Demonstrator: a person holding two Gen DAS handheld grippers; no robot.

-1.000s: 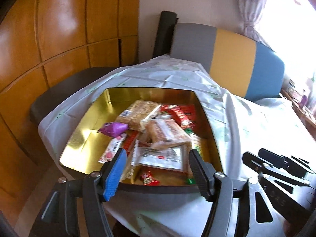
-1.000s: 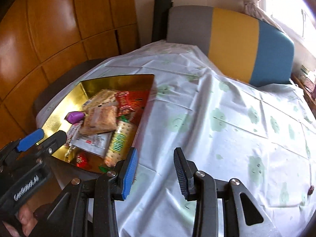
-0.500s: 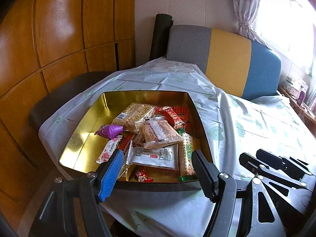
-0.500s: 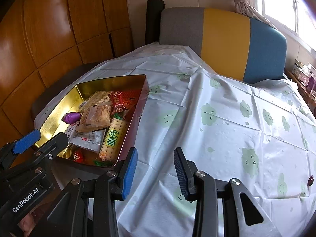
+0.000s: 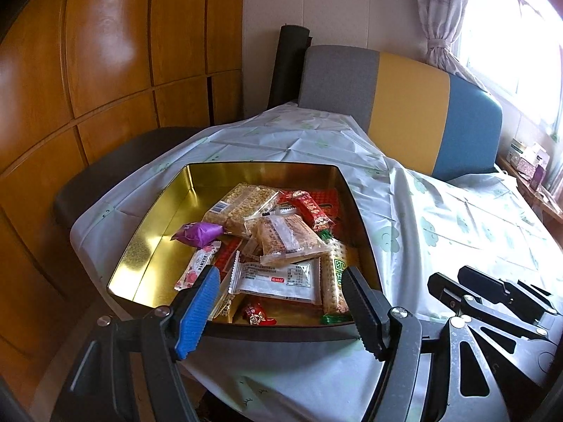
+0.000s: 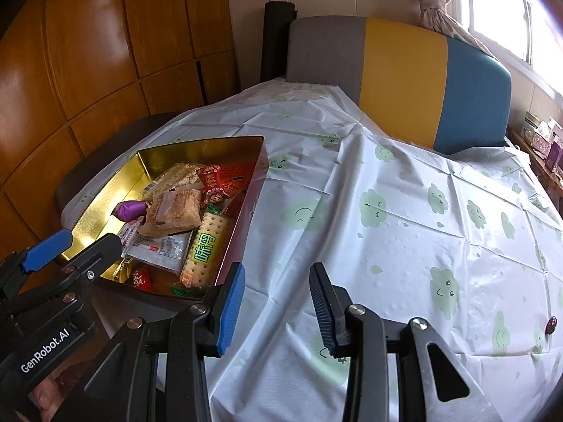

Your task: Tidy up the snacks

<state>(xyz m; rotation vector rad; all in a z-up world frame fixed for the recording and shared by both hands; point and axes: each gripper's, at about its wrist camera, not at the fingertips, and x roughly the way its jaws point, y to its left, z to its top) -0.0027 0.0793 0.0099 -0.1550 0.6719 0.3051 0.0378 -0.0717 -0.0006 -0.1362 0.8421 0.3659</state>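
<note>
A gold-lined tin (image 5: 260,165) sits on the white tablecloth, holding several snacks heaped toward its right side. Among them are a purple candy (image 5: 200,234), a clear-wrapped pastry (image 5: 285,237), a white packet (image 5: 278,279), a green-printed cracker pack (image 5: 336,277) and a red packet (image 5: 309,207). My left gripper (image 5: 279,274) hangs open just in front of the tin's near rim, nothing between its fingers. My right gripper (image 6: 278,272) is open over bare cloth right of the tin (image 6: 197,142), also holding nothing. The left gripper (image 6: 82,242) shows at the right wrist view's left edge.
A grey, yellow and blue chair back (image 5: 404,105) stands behind the table, and a dark seat (image 5: 116,165) is at its left. Wooden panelling fills the left wall. A small dark sweet (image 6: 550,324) lies on the cloth far right. Boxes (image 5: 527,158) line the windowsill.
Both wrist views have shifted slightly, so the tin sits a little differently in frame. The snacks lie as before and both jaws keep their gaps.
</note>
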